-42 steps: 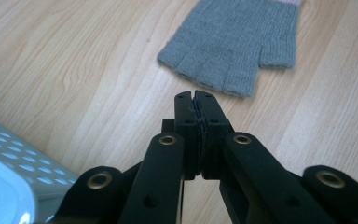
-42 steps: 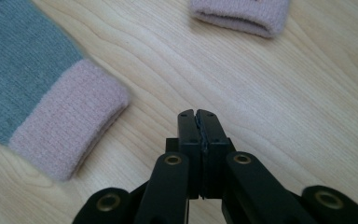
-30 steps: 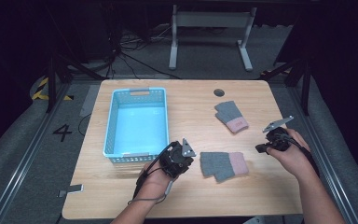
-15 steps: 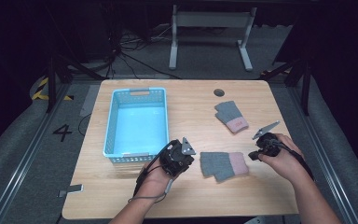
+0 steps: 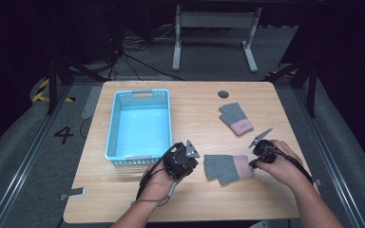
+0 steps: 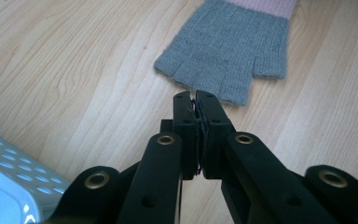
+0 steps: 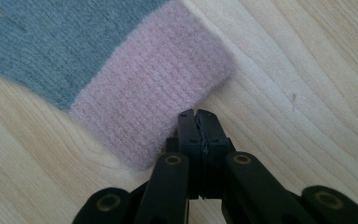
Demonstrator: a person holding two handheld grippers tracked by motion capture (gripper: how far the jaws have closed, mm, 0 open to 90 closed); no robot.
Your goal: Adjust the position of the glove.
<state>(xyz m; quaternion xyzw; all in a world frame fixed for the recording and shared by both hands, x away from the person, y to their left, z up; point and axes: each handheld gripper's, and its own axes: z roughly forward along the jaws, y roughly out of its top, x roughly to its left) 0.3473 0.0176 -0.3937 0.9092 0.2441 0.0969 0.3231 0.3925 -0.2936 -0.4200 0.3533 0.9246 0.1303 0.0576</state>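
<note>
A grey fingerless glove with a pink cuff (image 5: 228,167) lies flat on the wooden table (image 5: 195,204) between my two grippers. My left gripper (image 5: 198,164) is shut and empty, its tips just short of the glove's finger ends (image 6: 228,42). The jaws (image 6: 195,95) are pressed together in the left gripper view. My right gripper (image 5: 253,164) is shut too, with its tips (image 7: 197,113) at the edge of the pink cuff (image 7: 154,79); I cannot tell if they touch it. A second, matching glove (image 5: 235,118) lies farther back on the right.
An empty light-blue plastic basket (image 5: 138,93) stands at the left of the table, close behind my left hand; its corner (image 6: 9,186) appears in the left gripper view. A round dark cable hole (image 5: 223,93) sits near the far edge.
My right hand has moved left and down, bringing its shut gripper up to the near glove's pink cuff. The left hand and both gloves have stayed where they were.
</note>
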